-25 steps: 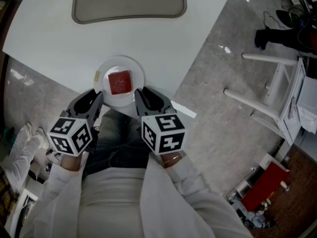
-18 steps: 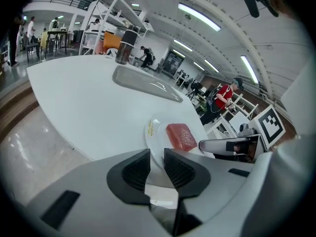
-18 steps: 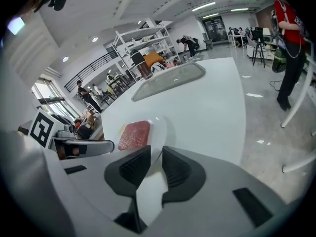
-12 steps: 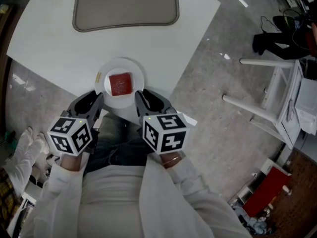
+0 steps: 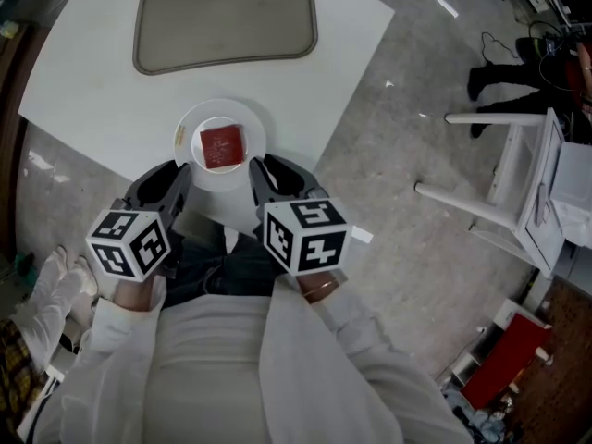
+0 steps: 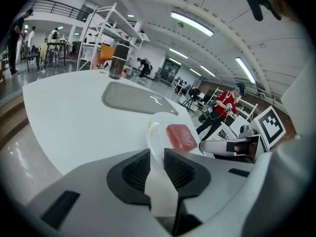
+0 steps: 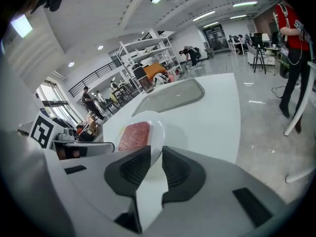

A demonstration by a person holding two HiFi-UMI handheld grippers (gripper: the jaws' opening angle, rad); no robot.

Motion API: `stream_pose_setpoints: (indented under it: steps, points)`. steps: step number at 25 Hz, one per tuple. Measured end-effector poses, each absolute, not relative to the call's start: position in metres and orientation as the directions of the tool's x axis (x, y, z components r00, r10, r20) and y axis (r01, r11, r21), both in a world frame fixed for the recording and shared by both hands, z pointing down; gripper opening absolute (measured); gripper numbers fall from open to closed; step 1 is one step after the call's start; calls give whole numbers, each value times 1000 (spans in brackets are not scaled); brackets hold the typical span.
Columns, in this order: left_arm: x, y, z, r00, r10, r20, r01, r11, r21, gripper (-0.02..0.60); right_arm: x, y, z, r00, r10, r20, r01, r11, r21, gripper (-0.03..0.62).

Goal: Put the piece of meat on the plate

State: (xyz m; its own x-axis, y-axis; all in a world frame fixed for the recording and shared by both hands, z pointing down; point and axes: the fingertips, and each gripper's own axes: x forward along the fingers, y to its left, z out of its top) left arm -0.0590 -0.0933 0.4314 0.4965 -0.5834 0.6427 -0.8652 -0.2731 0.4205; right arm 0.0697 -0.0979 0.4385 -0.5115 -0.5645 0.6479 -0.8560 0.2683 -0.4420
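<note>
Two grippers, left (image 5: 181, 172) and right (image 5: 260, 167), sit low at frame centre, jaws narrowly apart, gripping nothing. Meat (image 5: 222, 147) lies flat in the plate (image 5: 190, 129) just above them; tray (image 5: 222, 17) upper left.

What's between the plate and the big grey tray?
Nothing, just bare white table. The head view shows the plate and the tray lying apart.
</note>
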Motion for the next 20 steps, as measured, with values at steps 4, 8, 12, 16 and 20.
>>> stream_pose_setpoints:
  steps: [4, 8, 12, 16, 20]
  points:
    - [-71, -109, 431, 504, -578, 642, -861, -271, 431, 92, 58, -115, 434, -508, -584, 633, -856, 258, -449, 80]
    - [-82, -138, 424, 525, -560, 641, -850, -307, 428, 92, 47, -141, 427, -487, -615, 619, -860, 215, -463, 75]
    - [-95, -178, 418, 550, -540, 638, -835, -365, 412, 92, 34, -172, 422, -464, -644, 608, -868, 192, -459, 75]
    - [-103, -217, 413, 571, -526, 631, -820, -404, 405, 92, 26, -207, 420, -448, -656, 607, -874, 177, -453, 75]
    - [-108, -257, 416, 592, -504, 629, -803, -435, 407, 92, 20, -246, 422, -429, -663, 613, -884, 168, -436, 75]
